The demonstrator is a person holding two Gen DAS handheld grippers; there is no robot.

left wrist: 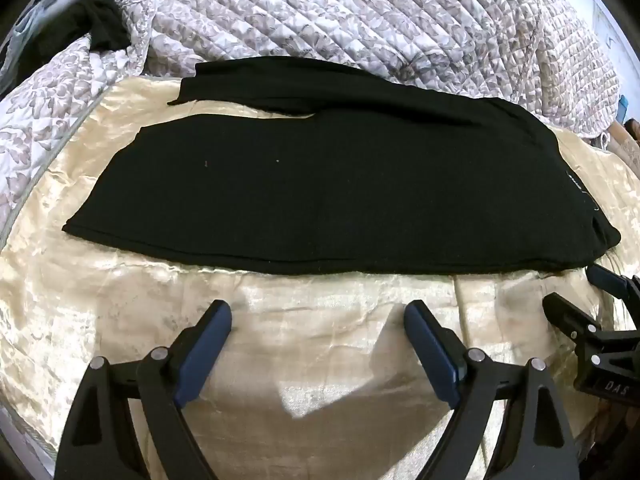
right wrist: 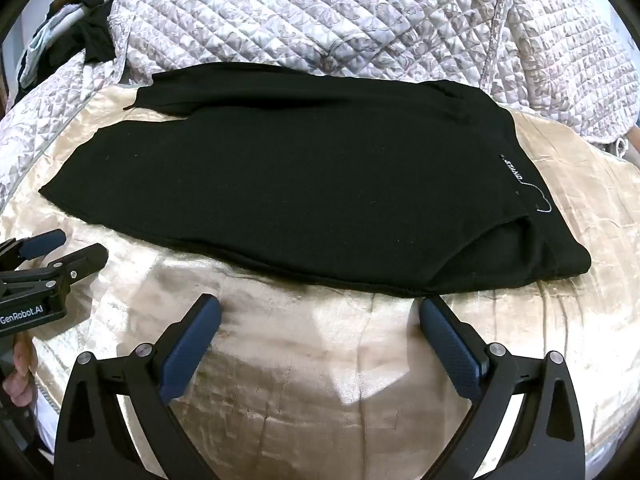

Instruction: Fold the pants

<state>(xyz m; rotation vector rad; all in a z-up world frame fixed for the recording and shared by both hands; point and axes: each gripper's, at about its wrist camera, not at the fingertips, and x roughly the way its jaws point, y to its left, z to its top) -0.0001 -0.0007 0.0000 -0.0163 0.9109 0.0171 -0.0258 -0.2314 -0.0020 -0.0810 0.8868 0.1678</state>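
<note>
Left wrist view: black pants [left wrist: 320,188] lie flat, legs doubled together, on a shiny cream sheet [left wrist: 320,340] (waistband to the right). A quilted floral bedspread [left wrist: 360,12] bunches behind it. Left gripper [left wrist: 318,316] and right gripper [right wrist: 320,312] hover near the pants' closest edge, both spread wide, pinching nothing.

Left tool [left wrist: 318,314] and right tool [right wrist: 320,310] gape wide, side by side.
</note>
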